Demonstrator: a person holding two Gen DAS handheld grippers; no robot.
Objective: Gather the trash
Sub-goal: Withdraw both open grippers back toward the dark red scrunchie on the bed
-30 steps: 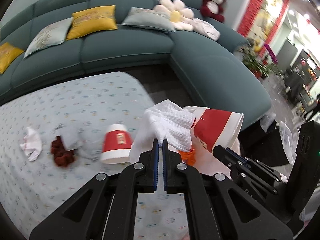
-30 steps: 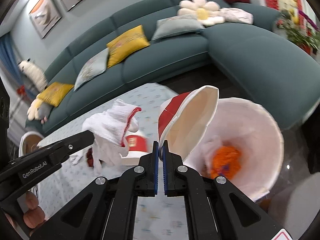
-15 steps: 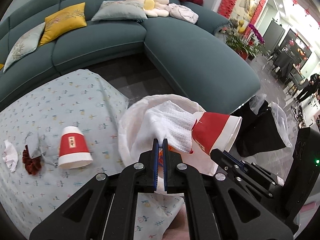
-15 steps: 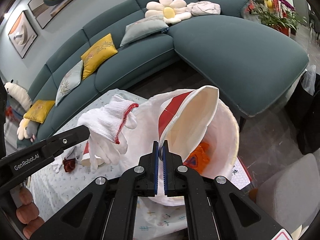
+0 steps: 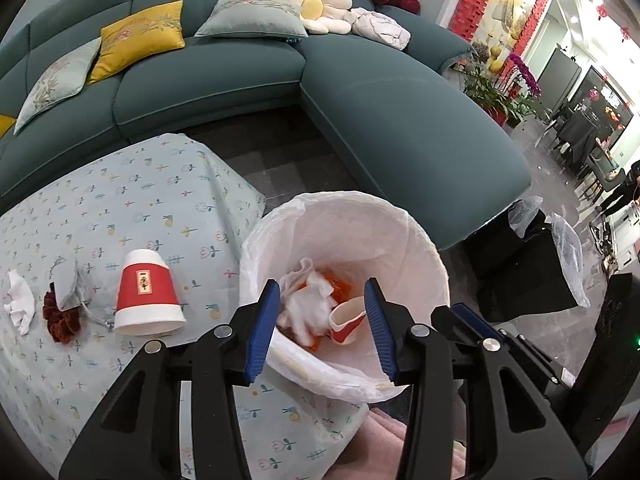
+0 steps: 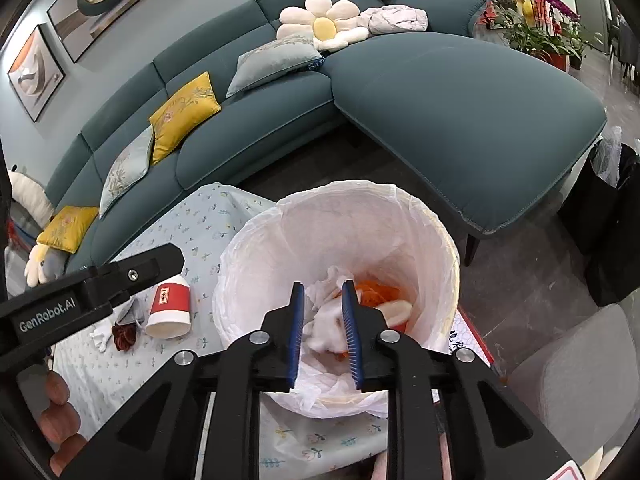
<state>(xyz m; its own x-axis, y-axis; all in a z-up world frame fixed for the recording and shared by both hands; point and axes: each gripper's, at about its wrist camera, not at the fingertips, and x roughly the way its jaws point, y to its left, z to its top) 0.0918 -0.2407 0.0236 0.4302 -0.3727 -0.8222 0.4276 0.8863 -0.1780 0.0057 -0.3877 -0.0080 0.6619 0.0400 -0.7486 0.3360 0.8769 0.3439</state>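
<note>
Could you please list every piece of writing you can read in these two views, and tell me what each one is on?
"GenRobot.AI": white letters on the black left gripper body, seen in the right wrist view.
Gold label on the upturned red-and-white paper cup: characters too small to read.
Black characters on the white card with a red edge beside the white-lined trash bin: blurred, unreadable.

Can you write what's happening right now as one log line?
left gripper: open, empty | right gripper: open, empty | glove, cup: in bin | table: another cup

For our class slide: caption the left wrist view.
Open left tool above lined bin; red cup on table.
</note>
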